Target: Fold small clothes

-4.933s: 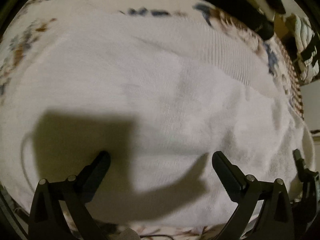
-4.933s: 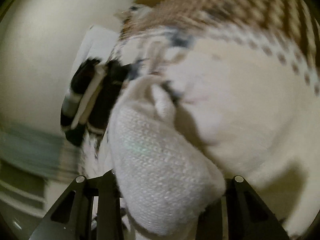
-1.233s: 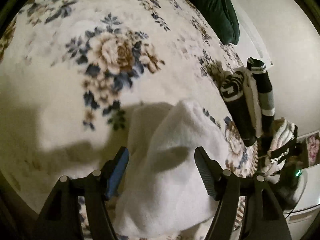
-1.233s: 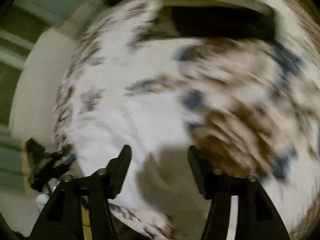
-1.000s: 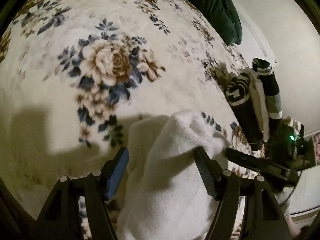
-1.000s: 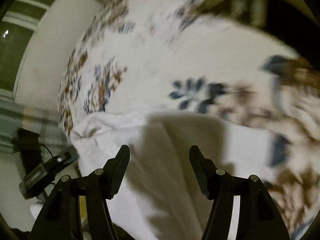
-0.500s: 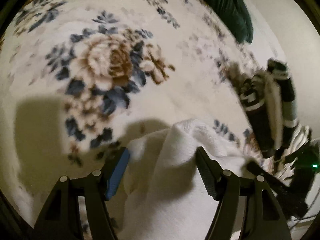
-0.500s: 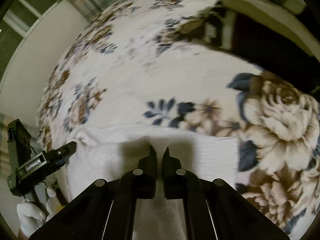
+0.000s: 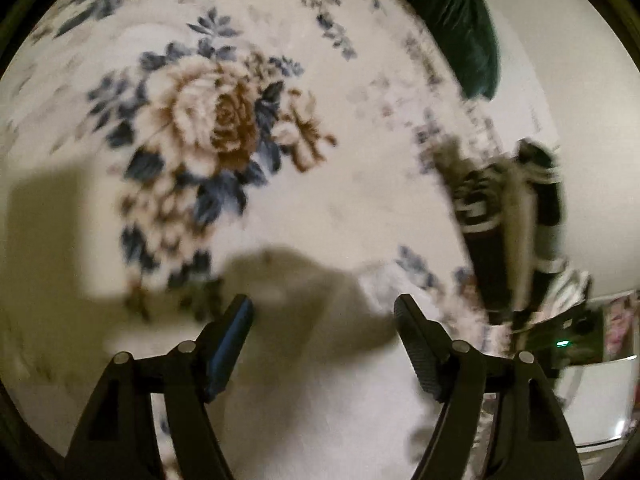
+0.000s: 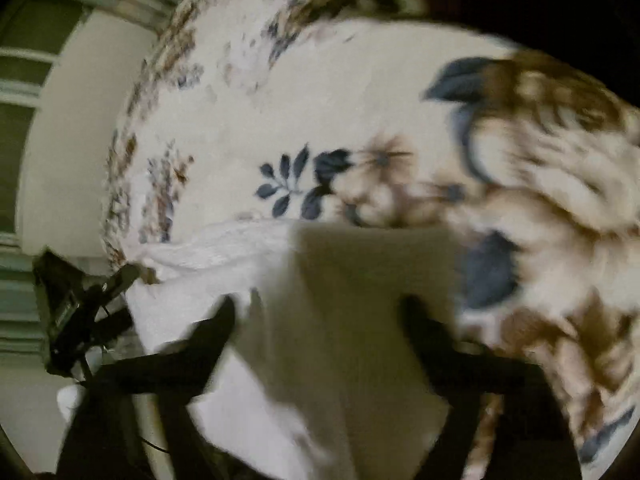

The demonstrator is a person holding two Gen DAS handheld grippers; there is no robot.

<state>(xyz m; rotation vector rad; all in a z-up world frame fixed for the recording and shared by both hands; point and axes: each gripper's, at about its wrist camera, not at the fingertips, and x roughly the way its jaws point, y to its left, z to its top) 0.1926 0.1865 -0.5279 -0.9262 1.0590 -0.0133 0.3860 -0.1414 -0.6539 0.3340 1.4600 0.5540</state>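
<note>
A white knitted garment (image 9: pixel 320 400) lies on the floral blanket (image 9: pixel 208 120), mostly in the grippers' shadow. My left gripper (image 9: pixel 324 320) hovers over its far edge. Its jaws are opening; the cloth lies below them and neither pad presses on it. In the right wrist view the same garment (image 10: pixel 224 248) stretches from the lower left to the middle. My right gripper (image 10: pixel 320 320) is blurred above it, its jaws opening wide with only flat cloth beneath. A finger (image 10: pixel 120 280) of the left gripper shows at the garment's left end.
Black-and-white striped socks (image 9: pixel 512 220) lie bunched at the blanket's right edge. A dark green cushion (image 9: pixel 460 20) sits at the far end of the bed. A pale wall borders the right side, and the bed's edge (image 10: pixel 120 184) drops off at left in the right wrist view.
The white cloth that stood bunched between the left fingers now lies lower and flatter. The right gripper, shut half a second ago, has sprung wide open and shifted over the garment.
</note>
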